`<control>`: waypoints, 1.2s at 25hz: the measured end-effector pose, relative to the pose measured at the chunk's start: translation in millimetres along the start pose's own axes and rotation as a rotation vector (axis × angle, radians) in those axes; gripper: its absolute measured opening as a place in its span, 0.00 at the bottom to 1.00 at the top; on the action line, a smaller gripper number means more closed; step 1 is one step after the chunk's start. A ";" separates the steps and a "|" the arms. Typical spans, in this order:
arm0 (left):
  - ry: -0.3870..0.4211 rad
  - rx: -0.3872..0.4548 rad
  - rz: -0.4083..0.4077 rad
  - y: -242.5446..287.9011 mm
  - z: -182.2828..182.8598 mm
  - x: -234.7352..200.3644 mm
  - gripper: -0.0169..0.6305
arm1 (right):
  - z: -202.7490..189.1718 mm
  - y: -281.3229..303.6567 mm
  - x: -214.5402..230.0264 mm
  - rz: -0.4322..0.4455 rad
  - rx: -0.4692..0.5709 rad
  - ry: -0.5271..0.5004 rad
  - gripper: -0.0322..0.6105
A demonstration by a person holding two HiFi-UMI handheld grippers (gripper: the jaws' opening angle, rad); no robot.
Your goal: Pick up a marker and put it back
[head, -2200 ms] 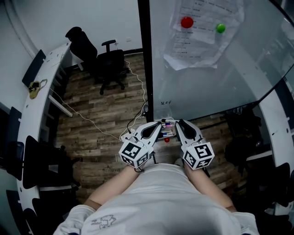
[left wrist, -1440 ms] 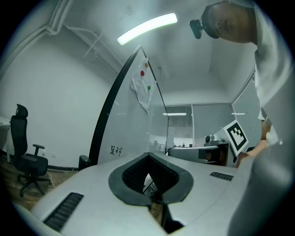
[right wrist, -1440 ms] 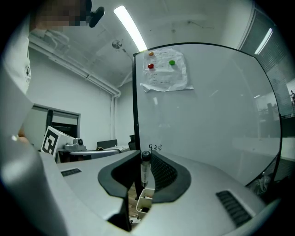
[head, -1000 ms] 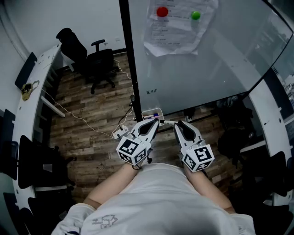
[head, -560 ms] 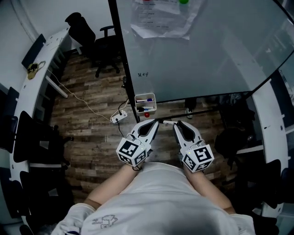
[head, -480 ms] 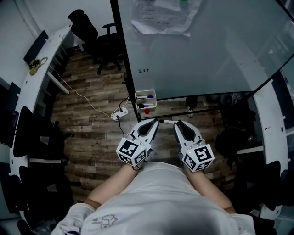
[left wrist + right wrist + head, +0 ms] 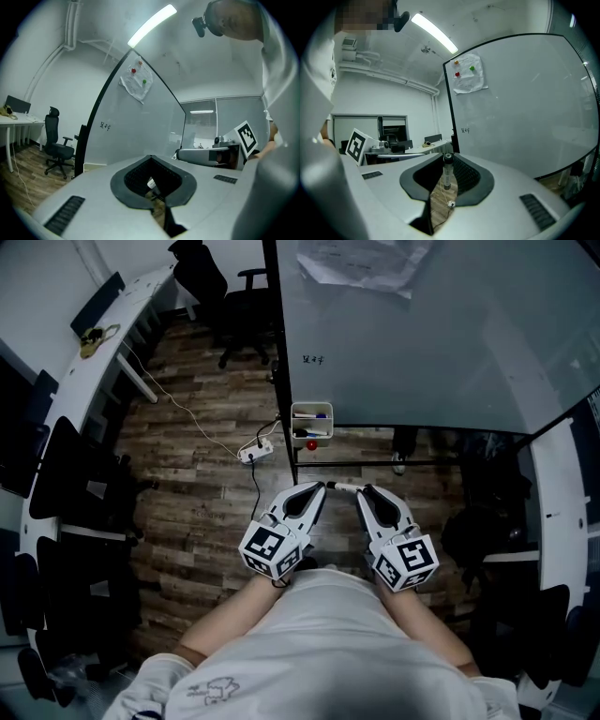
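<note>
The head view looks steeply down from above the person onto the left gripper (image 7: 317, 487), right gripper (image 7: 362, 490) and floor (image 7: 206, 484). Each gripper view sits close behind its jaws, tilted up; the right one looks past the marker (image 7: 447, 171). All three views share the whiteboard (image 7: 422, 334) ahead.

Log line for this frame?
right gripper: shut on marker | left gripper: shut, empty | pen tray: ahead, not reached
</note>
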State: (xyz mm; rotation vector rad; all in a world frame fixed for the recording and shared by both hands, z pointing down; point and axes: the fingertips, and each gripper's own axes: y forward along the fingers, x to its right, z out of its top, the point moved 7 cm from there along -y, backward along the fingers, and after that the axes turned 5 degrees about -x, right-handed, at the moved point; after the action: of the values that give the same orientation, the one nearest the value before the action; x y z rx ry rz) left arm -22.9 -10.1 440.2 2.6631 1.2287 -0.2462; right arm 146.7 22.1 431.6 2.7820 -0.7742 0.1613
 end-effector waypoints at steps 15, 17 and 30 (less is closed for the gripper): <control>0.011 0.026 0.038 9.2 17.5 -57.3 0.03 | 16.1 61.1 3.1 0.027 -0.006 -0.022 0.16; 0.011 0.033 0.040 15.0 25.1 -71.7 0.03 | 21.8 75.5 7.3 0.028 -0.001 -0.020 0.16; -0.009 0.029 0.089 27.8 50.9 -128.3 0.03 | 38.5 147.8 26.5 0.070 -0.005 0.008 0.16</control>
State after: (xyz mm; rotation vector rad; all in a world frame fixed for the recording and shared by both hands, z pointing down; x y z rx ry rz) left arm -87.3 -134.3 423.9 2.7299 1.1094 -0.2646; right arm 93.9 -123.6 429.8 2.7493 -0.8686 0.1826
